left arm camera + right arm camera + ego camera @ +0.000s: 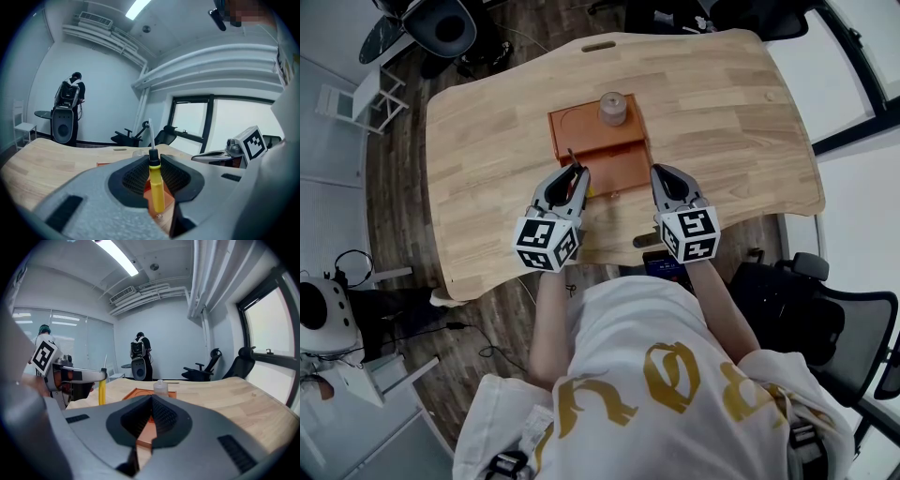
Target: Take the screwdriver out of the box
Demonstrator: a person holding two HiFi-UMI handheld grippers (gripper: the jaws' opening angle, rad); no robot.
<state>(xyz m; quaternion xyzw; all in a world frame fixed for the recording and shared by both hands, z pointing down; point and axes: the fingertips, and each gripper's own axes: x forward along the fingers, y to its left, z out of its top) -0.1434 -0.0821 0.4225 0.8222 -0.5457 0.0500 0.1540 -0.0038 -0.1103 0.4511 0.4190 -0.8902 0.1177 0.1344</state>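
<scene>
One yellow-handled screwdriver (156, 187) stands upright, clamped between the left gripper's (578, 172) pads, at the near-left edge of the one orange box (581, 127) on the table (731, 122). One small bottle (613, 109) sits at the box's 12 o'clock. At the screwdriver's 3 o'clock, the right gripper (151, 397) has its jaws together on nothing.

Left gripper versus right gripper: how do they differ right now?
The left gripper clamps a yellow-handled screwdriver in its fingers, shaft up; the right gripper has its fingers closed on nothing. The left gripper is at the flat orange box's near left corner, the right gripper at its near right. Both are over the wooden table.
</scene>
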